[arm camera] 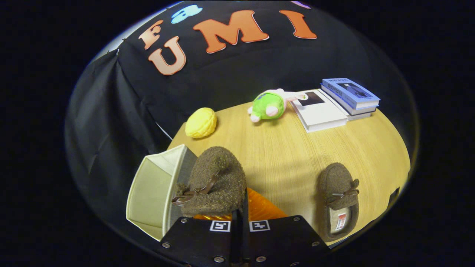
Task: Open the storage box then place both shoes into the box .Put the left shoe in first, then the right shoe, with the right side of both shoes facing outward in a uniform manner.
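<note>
The round pale wooden table carries everything here. At its near-left edge stands the cream fabric storage box, its opening uncovered and its inside bare as far as can be seen, so the opening step looks done and no shoe is in yet.

Next in size, 1 fuzzy brown slipper with a thin brown bow hangs just ahead of the gripper, toe pointing away, beside the box's right wall and partly over it. The fingers sit drawn close together with the slipper's rear edge between them, so the gripper appears clamped on that slipper; the contact itself is hidden by the slipper's fleece. By its place in the order this should be the left shoe, though I cannot confirm that from its shape.

The 2nd matching brown slipper lies on the table well apart to the right, untouched.

Judged so, 1 of 3 steps is complete, the 1st placement is under way, and the 2nd remains.
</note>
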### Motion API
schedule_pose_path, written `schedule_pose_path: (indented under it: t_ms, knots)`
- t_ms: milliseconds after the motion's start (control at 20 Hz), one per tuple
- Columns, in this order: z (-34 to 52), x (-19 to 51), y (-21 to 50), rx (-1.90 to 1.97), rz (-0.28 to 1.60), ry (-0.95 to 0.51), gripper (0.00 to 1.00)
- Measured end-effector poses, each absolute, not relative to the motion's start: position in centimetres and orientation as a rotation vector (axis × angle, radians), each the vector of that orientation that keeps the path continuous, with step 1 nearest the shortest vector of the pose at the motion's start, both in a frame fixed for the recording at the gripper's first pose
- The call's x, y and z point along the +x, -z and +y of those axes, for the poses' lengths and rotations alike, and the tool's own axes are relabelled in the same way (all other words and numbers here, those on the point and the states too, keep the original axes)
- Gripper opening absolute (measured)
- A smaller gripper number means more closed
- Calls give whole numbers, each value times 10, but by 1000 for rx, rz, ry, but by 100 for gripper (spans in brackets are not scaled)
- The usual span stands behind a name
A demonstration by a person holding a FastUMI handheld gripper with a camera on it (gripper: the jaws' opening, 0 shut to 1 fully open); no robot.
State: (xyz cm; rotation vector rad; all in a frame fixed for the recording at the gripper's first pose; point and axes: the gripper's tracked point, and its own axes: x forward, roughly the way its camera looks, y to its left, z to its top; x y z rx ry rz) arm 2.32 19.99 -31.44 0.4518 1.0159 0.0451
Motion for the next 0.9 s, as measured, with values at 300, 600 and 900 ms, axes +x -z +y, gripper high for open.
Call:
schedule_pose_path:
  t_ms: [300, 600, 900]
  knots:
    - [259, 45, 268, 459, 967, -162, 4]
    - [329, 54, 274, 421, 1020, -262, 4]
    - [374, 56, 301, 354, 1133, -278, 4]
